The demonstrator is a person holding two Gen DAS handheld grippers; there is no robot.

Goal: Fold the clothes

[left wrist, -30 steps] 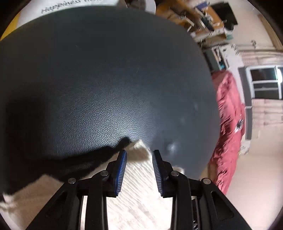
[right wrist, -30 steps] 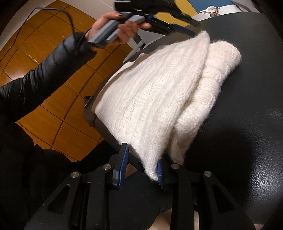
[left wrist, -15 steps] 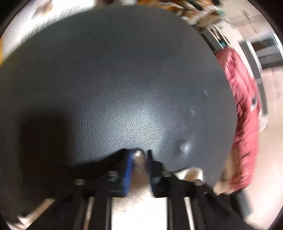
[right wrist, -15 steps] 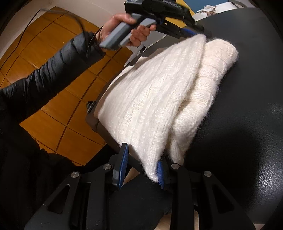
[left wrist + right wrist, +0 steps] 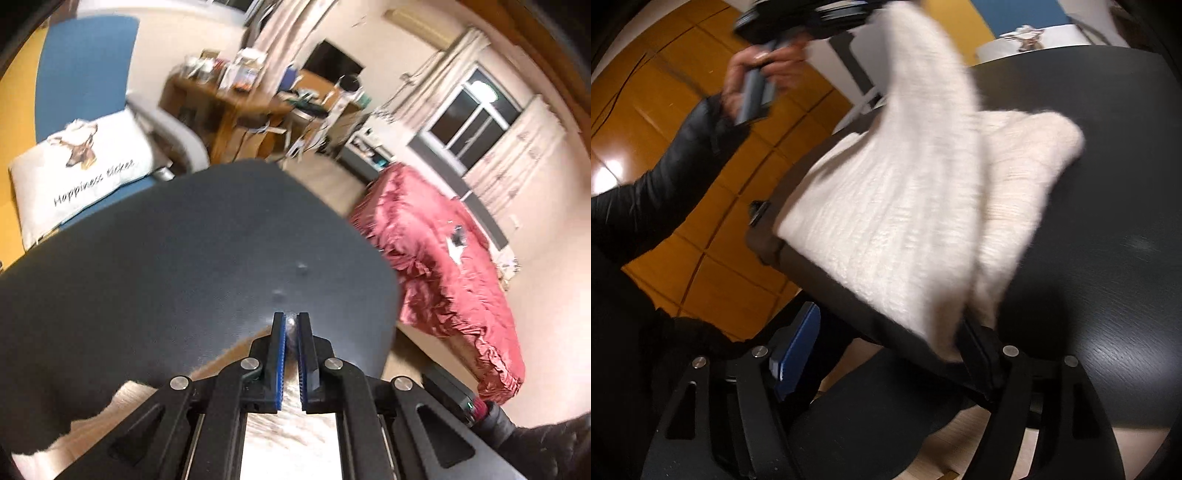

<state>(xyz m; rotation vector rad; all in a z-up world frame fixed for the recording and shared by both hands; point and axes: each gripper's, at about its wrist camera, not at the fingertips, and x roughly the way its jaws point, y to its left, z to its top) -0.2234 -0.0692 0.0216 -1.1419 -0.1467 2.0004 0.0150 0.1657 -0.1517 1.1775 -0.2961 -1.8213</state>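
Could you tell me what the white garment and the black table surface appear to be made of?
The white garment looks like chunky knitted wool or acrylic: ribbed rows and a fuzzy edge. The black table surface looks like leather-look vinyl or textured laminate, matte with a soft sheen; blur leaves that open.

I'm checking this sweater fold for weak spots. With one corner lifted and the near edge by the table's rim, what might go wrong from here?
1. The left gripper pinches only a thin bit of the white sweater; the knit might slip out.
2. The right gripper is opening, its pads off the hem, so the near edge could slide off the black table.
3. The bunched far layer may fold unevenly.
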